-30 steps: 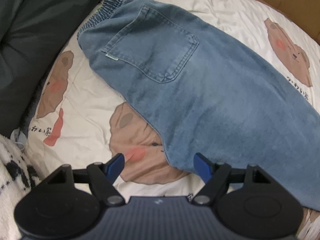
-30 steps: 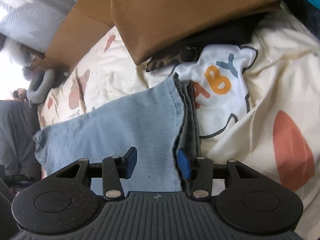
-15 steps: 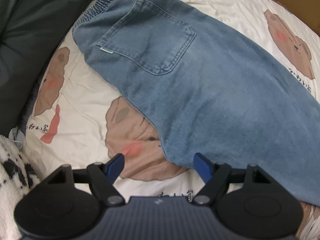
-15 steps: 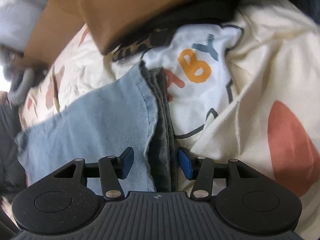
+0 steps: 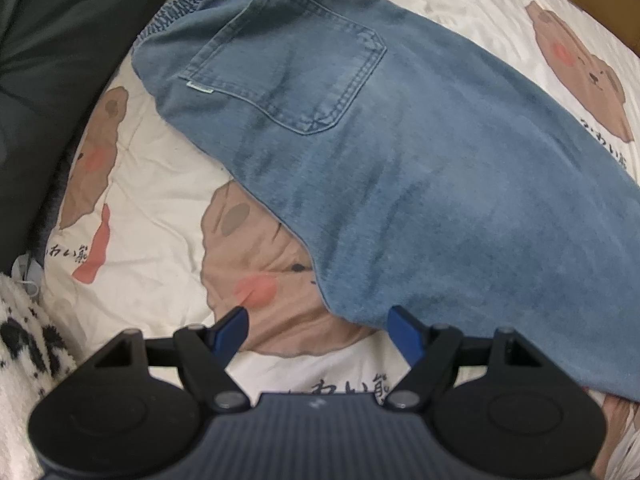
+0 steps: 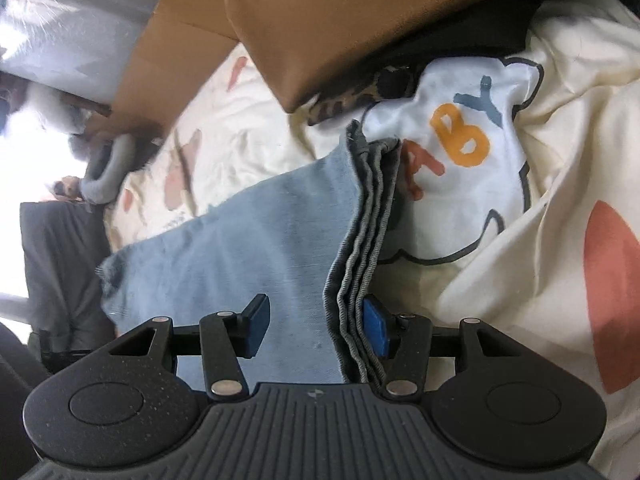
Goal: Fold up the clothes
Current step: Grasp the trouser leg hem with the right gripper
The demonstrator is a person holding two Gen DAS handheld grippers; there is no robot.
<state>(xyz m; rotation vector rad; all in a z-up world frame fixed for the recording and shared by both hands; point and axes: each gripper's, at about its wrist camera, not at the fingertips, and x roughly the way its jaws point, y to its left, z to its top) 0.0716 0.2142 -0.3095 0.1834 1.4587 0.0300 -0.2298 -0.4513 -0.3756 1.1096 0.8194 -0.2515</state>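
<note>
L wrist | jeans flat, pocket up | left gripper spread | right gripper straddles hems, not pinching

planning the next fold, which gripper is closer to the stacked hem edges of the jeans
Right. The right gripper straddles the stacked hem edges, jaws open, one finger beside the layers. The left gripper hovers open over the jeans' side edge below the back pocket; no hems show there.

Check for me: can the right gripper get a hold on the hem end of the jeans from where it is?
Probably yes. The right gripper already straddles the stacked hem layers of the jeans, open, its fingers not yet pressing the denim. Nothing lies over that edge; the white printed garment sits beside it.
</note>
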